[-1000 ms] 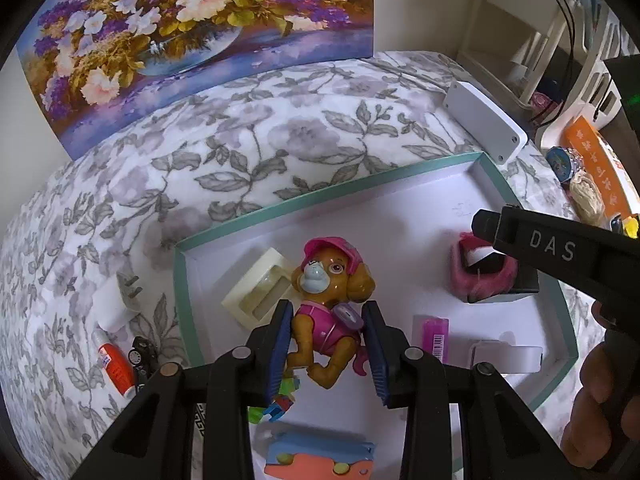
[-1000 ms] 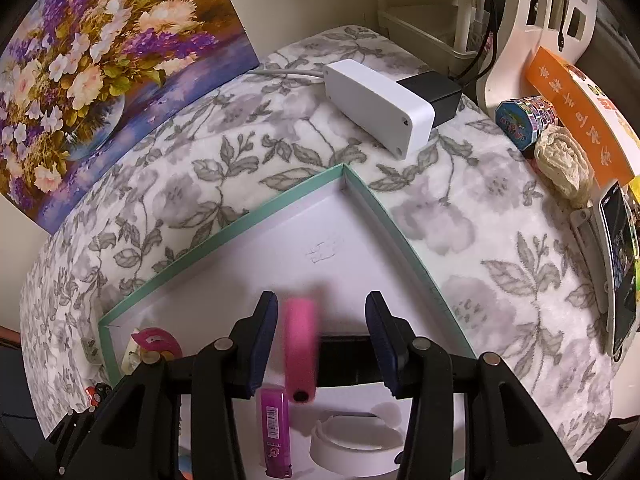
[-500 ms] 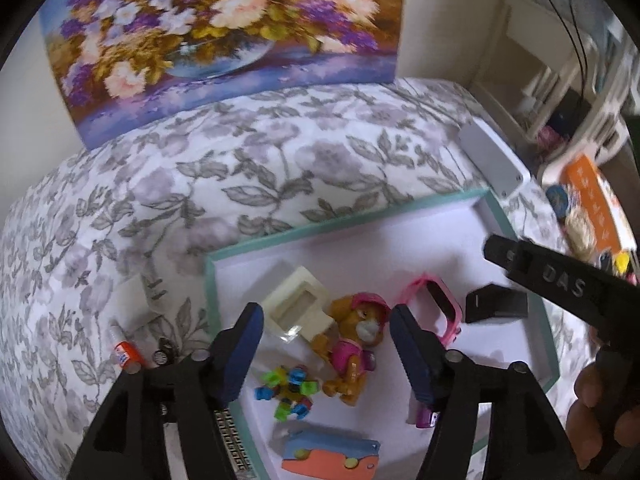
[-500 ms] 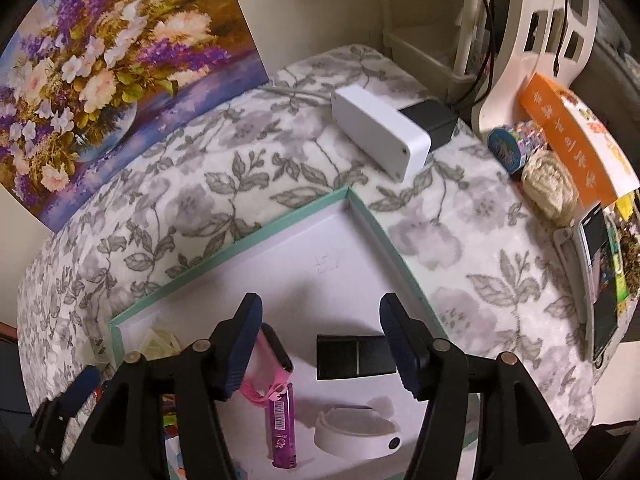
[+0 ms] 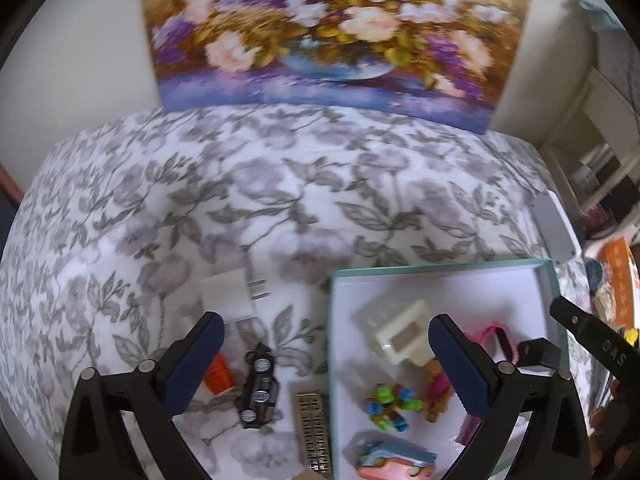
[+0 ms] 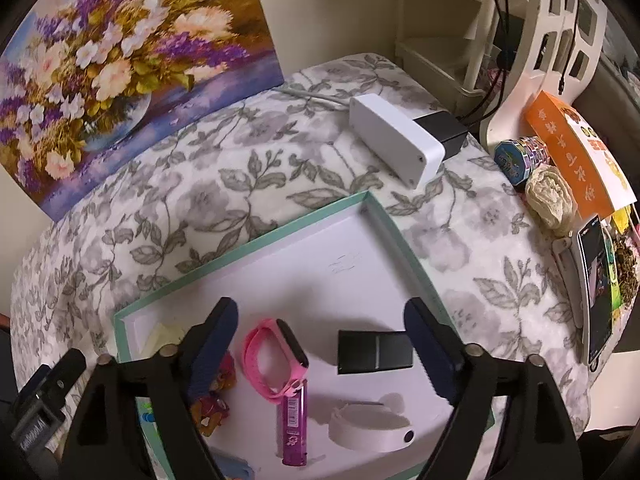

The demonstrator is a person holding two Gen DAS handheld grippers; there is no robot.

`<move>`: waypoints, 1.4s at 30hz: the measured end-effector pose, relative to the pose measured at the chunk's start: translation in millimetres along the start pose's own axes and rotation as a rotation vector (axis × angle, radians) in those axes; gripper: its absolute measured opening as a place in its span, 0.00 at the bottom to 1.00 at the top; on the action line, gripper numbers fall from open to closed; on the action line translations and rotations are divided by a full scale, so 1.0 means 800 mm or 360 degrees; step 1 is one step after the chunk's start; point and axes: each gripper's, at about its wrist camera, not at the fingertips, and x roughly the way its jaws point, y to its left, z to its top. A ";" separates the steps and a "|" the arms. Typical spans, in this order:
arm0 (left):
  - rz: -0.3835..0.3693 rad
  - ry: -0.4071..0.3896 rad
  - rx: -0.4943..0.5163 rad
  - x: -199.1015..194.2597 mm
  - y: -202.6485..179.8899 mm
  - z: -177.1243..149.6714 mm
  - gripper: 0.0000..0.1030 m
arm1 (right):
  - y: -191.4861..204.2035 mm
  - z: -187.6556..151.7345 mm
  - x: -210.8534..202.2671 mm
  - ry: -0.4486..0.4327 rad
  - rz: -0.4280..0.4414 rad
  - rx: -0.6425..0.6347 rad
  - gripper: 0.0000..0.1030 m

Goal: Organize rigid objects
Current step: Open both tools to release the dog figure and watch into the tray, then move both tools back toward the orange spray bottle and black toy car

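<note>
My left gripper is open and empty, hovering over the left rim of the teal-edged white tray. Left of the tray, on the flowered cloth, lie a white plug adapter, a black toy car, an orange-capped tube and a small metal grid piece. Inside the tray are a cream block, a pup figure and a colourful small toy. My right gripper is open above the pink wristband and the black box, holding nothing.
The tray also holds a purple tube and a white round case. A white box sits beyond the tray's far corner. An orange carton and a phone crowd the right edge. A flower painting leans at the back.
The left gripper let go of the pup figure, opened, rose and swung left toward the items outside the tray. The right gripper released the pink wristband, opened wide and drew back.
</note>
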 end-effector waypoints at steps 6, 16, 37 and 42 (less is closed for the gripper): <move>-0.0023 -0.0009 -0.0133 -0.012 0.034 -0.003 1.00 | 0.026 -0.011 -0.010 0.0013 0.0039 -0.0070 0.85; 0.0025 -0.0099 -0.0219 -0.061 0.085 -0.012 1.00 | 0.072 -0.044 -0.054 -0.0009 0.0092 -0.0169 0.85; 0.0086 0.0067 -0.0428 -0.050 0.175 -0.077 1.00 | 0.185 -0.138 -0.041 0.0164 0.0293 -0.0474 0.85; 0.0093 0.0141 -0.0441 -0.027 0.180 -0.079 1.00 | 0.189 -0.144 -0.019 0.0228 0.0279 -0.0456 0.85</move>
